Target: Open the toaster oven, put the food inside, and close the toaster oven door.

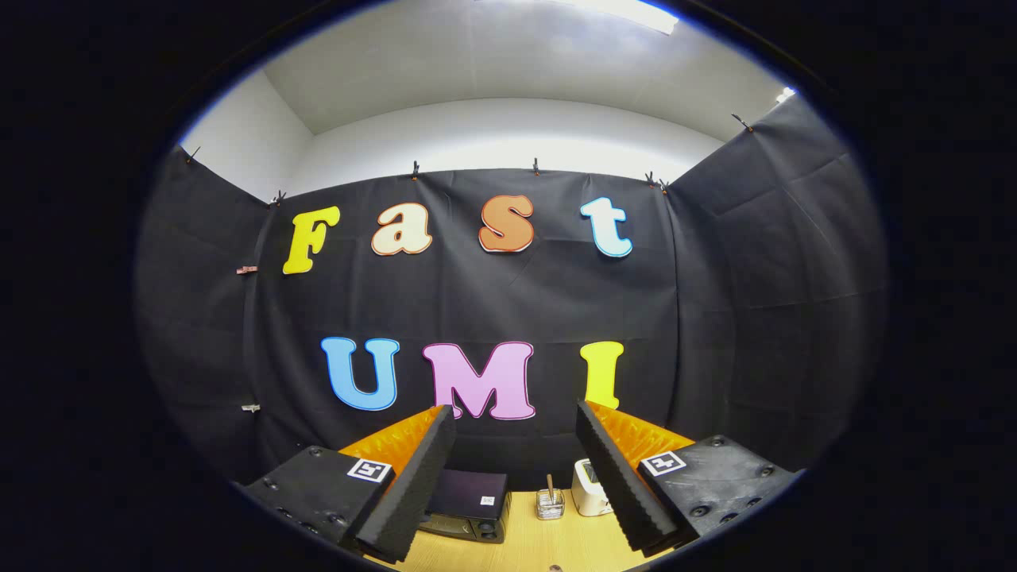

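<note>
A dark toaster oven sits on the wooden table at the back, just beyond my left finger, partly hidden by it. Its door looks closed from here. My gripper is held high above the table, tilted upward toward the booth wall, and stands open with nothing between its fingers. The food is hidden from me.
A small glass jar with a stick in it stands to the right of the oven. Beside it, a white pop-up toaster is partly hidden behind my right finger. Black cloth walls enclose the table on three sides.
</note>
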Available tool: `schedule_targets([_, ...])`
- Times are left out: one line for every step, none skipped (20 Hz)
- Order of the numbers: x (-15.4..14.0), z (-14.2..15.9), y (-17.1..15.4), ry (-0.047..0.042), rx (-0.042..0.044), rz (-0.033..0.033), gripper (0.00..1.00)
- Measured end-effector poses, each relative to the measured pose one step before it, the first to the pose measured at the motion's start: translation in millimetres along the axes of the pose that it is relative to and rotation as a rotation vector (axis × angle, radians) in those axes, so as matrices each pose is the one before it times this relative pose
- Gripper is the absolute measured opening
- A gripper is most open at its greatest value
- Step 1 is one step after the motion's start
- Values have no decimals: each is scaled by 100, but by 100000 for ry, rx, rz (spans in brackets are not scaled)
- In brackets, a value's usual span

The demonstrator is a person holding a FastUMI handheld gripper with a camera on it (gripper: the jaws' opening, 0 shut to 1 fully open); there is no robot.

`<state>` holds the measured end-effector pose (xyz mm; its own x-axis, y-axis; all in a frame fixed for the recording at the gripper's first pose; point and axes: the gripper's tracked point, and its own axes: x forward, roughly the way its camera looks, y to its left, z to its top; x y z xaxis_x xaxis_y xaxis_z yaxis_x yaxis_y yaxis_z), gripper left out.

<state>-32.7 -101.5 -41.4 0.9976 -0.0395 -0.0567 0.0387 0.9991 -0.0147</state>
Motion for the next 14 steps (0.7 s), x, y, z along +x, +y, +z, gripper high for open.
schedule_targets([84,-83,-38,48,-223,-173,98])
schedule_targets([29,-26,42,189,-120,-143,98])
schedule_targets([-19,41,-65,-34,37,-397,98])
schedule_targets([-13,183,-52,-560,-1,-337,98])
schedule_targets([22,220,-22,-722,311,-163,98])
schedule_targets([-14,111,37,-389,499,-98,98])
schedule_targets([-16,-162,-122,287,338,-133,98])
schedule_targets([-27,-186,-91,513,69,-399,98])
schedule_targets([105,-153,-213,376,-213,-442,98])
schedule_targets([-35,-82,-29,346,-230,-150,98])
schedule_targets([68,37,136,227,-122,197,98])
schedule_targets([8,14,93,174,-50,229,98])
schedule_targets([71,-6,57,-58,-22,50,98])
schedule_targets([29,47,86,-140,-25,275,98])
